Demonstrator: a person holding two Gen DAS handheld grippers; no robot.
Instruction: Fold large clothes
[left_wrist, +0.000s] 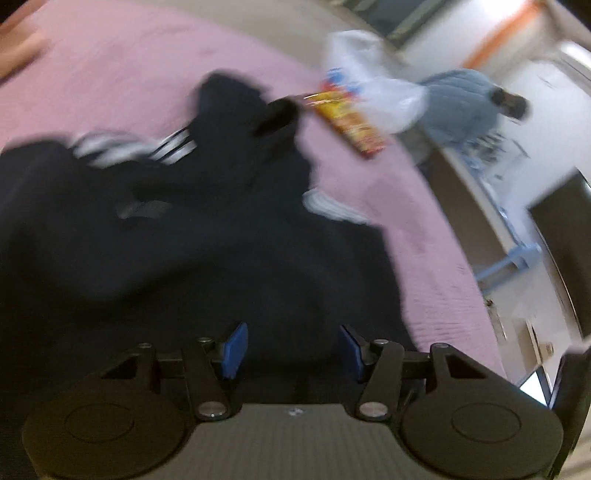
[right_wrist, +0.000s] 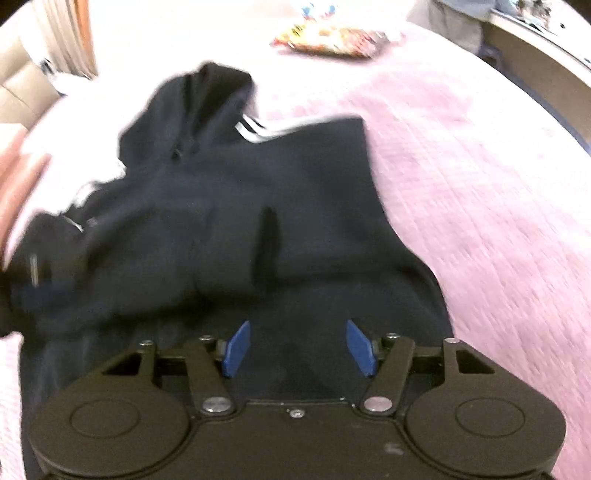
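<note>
A dark navy hooded jacket (left_wrist: 192, 236) with white stripes lies crumpled on a pink bedspread (left_wrist: 110, 62). It also shows in the right wrist view (right_wrist: 229, 229), hood at the far end. My left gripper (left_wrist: 291, 347) is open, its blue pads (left_wrist: 233, 349) apart just above the jacket's near part. My right gripper (right_wrist: 299, 345) is open too, its blue pads (right_wrist: 236, 347) spread over the jacket's near edge. Neither holds cloth. Both views are blurred by motion.
A colourful snack bag (left_wrist: 347, 118) and a clear plastic bag (left_wrist: 373, 81) lie on the bed beyond the jacket; the snack bag also shows in the right wrist view (right_wrist: 332, 37). A blue-grey garment (left_wrist: 461, 107) hangs by the bed's right side. The pink bedspread (right_wrist: 480, 184) stretches right.
</note>
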